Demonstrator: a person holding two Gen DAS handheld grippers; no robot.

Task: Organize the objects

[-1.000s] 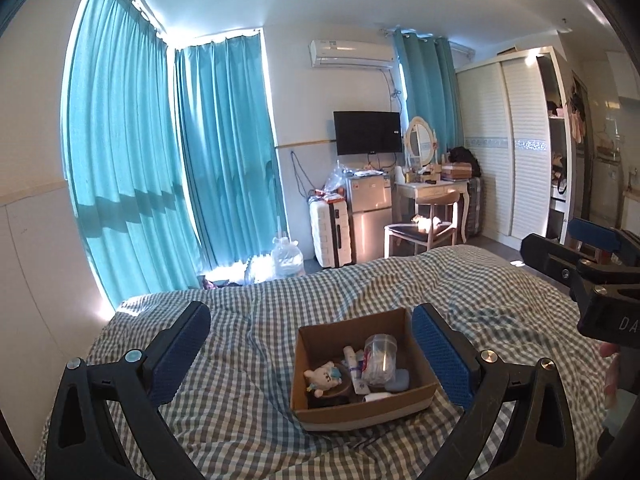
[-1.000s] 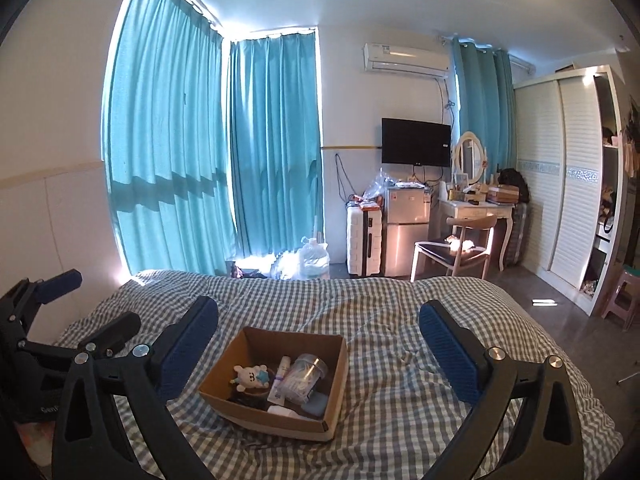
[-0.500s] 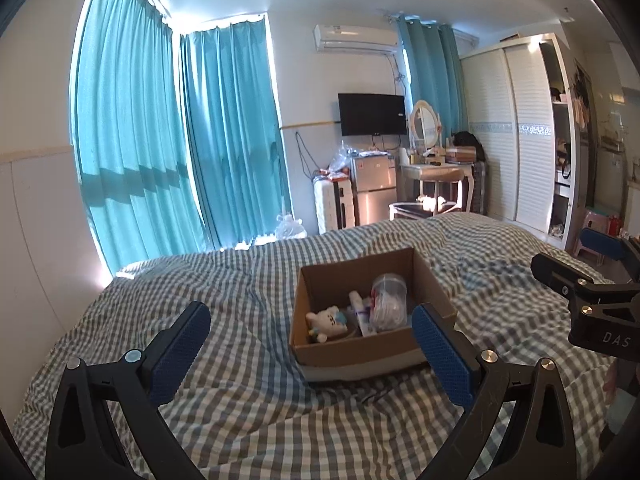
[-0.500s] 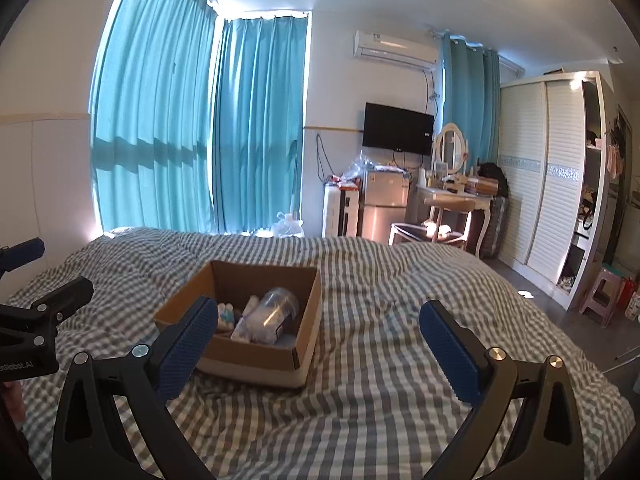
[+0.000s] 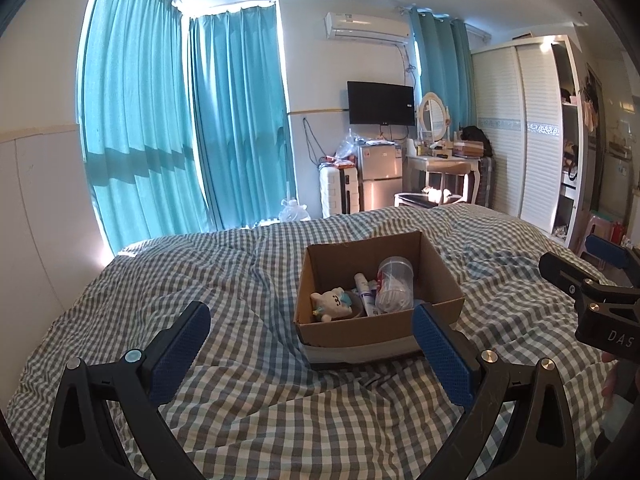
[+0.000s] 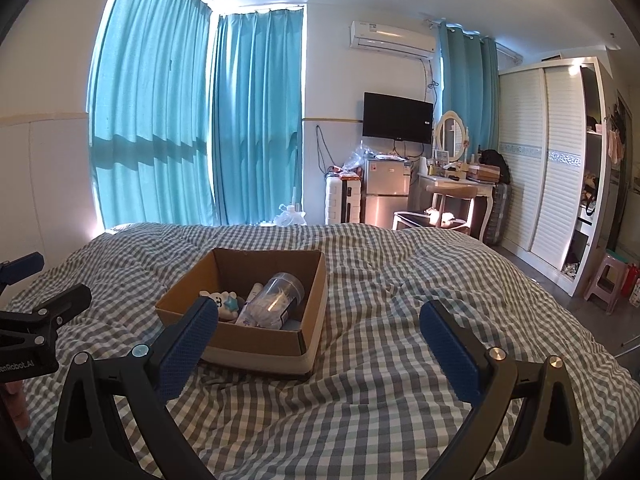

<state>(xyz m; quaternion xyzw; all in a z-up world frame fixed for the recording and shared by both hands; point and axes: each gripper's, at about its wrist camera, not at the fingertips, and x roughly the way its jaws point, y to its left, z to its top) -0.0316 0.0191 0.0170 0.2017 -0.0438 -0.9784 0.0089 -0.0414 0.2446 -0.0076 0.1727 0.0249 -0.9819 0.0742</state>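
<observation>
- We hold both claws over the checked bedspread (image 5: pixel 248 280), near the edge closest to us, and neither one touches anything.
- Our left claw (image 5: pixel 312 356) is spread wide with nothing between its blue pads; its right pad overlaps the near right corner of the cardboard box (image 5: pixel 352 332) in that view.
- Our right claw (image 6: pixel 320 344) is likewise spread wide and carries nothing; its left pad overlaps the box's near left corner in the right wrist view.
- The box sits open on the bed, roughly mid-bed, just ahead of both claws.
- Inside it we see a small white plush toy (image 5: pixel 334 302) at the near left, a clear lidded plastic jar (image 5: pixel 394 286) lying tilted to the right, and a white tube (image 5: pixel 363 290) between them. Other small things lie below these, too small for us to name.
- No loose object shows on the bedspread around the box.
- In our judgement this fits two stages alike: the things gathered in the box as sorted, or the box waiting to have its contents taken out and arranged. The views do not settle which.
- Any reach into the box would call for a steep approach over its walls and a narrow pinch, since the items lie crowded and touching.
- The jar looks smooth and round, so it could roll or slip under a careless squeeze.
</observation>
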